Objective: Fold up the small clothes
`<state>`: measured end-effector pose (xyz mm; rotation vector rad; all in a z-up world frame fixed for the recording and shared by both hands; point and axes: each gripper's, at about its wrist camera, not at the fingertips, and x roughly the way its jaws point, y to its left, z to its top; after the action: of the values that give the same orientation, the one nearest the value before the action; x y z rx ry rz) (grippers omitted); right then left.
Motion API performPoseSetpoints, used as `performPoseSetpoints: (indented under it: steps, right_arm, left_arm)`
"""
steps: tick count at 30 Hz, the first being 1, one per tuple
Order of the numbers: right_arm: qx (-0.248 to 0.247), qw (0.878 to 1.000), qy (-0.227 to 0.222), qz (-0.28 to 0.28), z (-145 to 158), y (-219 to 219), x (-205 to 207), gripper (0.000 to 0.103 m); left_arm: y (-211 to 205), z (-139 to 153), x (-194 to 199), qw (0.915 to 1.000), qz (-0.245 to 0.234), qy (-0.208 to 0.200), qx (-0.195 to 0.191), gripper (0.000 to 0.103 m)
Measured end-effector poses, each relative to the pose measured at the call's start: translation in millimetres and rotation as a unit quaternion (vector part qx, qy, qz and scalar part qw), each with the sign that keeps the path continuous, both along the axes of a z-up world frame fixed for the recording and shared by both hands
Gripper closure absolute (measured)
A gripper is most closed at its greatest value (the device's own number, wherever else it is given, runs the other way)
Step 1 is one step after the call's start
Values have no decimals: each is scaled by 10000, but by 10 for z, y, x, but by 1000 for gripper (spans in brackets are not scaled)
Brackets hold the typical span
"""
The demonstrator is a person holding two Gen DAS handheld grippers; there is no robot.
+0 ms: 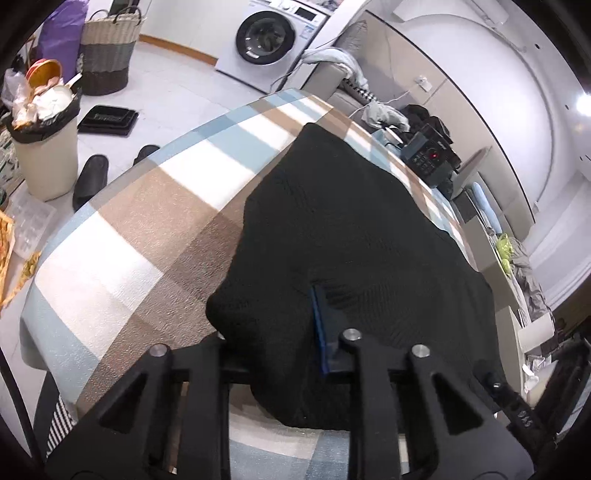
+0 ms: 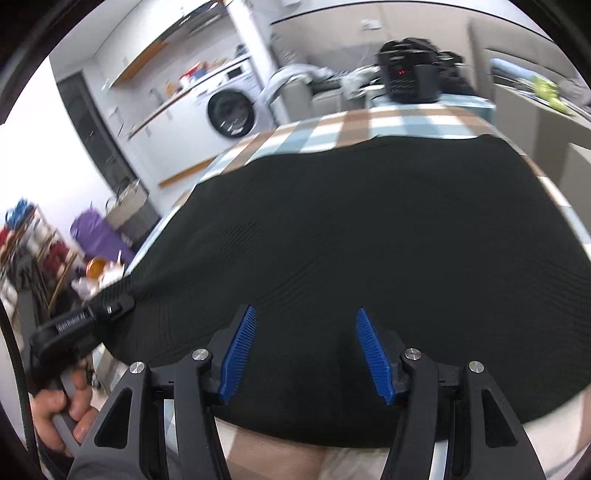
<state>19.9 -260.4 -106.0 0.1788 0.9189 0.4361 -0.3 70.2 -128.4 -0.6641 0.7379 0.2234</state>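
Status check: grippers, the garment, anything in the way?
Left gripper clamped on black garment edge. Right gripper open above it, pads clear. Garment spread on checked tablecloth. Nothing on the cloth in the way.

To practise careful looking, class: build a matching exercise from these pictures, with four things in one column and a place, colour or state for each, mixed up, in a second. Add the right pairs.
1. black garment
2. right claw
3. washing machine
4. woven basket

A. on the floor beside a purple bag
B. open, gripping nothing
C. spread on the checked tablecloth
D. white, with a round dark door

Pairs: 1-C, 2-B, 3-D, 4-A
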Motion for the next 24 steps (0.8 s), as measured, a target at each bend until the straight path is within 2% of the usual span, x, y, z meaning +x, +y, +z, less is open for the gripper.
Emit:
performPoseSetpoints:
  steps: [6,13,19,24]
  right_arm:
    - [-174,9987,140,450,-144,317,-1,45]
    - [-448,9970,-24,629,-167,418,-122,41]
    - [-192,9994,-26,287,-80,121,-160,41]
    - [97,9995,-160,-247,26,-320,-194,41]
  left_arm:
    - [3,76,-15,9999,-27,-101,42,86]
    - [-41,270,-7,9993,-135,-280,228,87]
    - [-174,604,73,9965,-368,-536,523,89]
    - [-610,1004,339,9866,-932,-834,1045,90]
